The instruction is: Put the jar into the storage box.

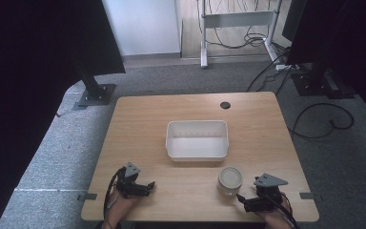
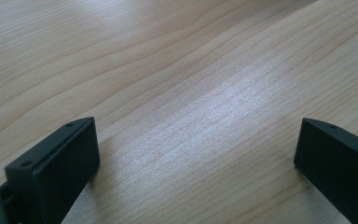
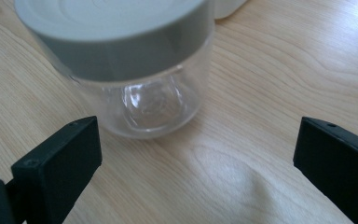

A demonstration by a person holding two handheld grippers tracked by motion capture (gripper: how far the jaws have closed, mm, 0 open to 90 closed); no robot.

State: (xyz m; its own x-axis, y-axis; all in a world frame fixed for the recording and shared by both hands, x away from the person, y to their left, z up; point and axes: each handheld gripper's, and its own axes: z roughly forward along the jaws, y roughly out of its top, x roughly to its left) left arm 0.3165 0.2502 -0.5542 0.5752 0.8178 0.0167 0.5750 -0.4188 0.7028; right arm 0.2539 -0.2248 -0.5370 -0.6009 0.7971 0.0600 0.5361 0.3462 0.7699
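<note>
My right gripper point(image 3: 198, 154) sits low over the wooden table point(image 3: 279, 70) with its jaws spread wide and nothing between them. The clear jar point(image 3: 135, 70) with its grey lid point(image 3: 112, 28) stands upright just ahead, offset toward one jaw rather than centred. In the high view the jar point(image 1: 230, 180) is near the front edge, just beside my right gripper point(image 1: 242, 199) and in front of the white bin point(image 1: 198, 139), apart from it. My left gripper point(image 1: 150, 186) rests well away on bare wood, jaws likewise wide and empty point(image 2: 196, 158).

Risks, as I judge them: advancing on this line, the nearer jaw may strike the glass wall and push or tip the jar. The smooth, round body may slip or rotate if clamped off-centre. A grip on the lid alone may fail if it is loose. A high carry could clip the bin rim.
</note>
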